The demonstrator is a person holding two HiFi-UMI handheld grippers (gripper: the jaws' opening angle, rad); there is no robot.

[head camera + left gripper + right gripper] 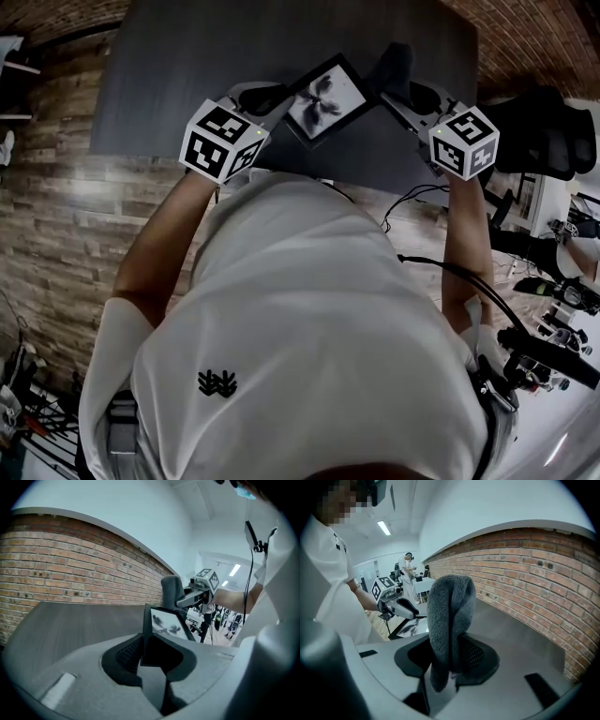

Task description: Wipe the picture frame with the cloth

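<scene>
The picture frame (323, 101) is held over the dark grey table (178, 84), with its glass turned up toward the person. It is black and is seen tilted like a diamond in the head view. A dark flower-like picture on a white sheet is shown inside it.

The left gripper (154, 654) is closed tight on the left edge of the frame. The edge is pinched between the two jaws, and the rest of the frame sticks out past them.

The right gripper (449, 665) is at the right side of the frame. Its jaws are closed on a grey fluffy cloth (449, 616). The cloth is folded over and stands up out of the jaws like a thick roll. The top of the cloth is seen at the upper right corner of the frame. It cannot be told if the cloth is touching the frame or is just beside it.

A red brick wall (70, 559) is seen behind the frame, past the far edge of the table. A white shirt (309, 328) is worn by the person, on the near side of the frame.
</scene>
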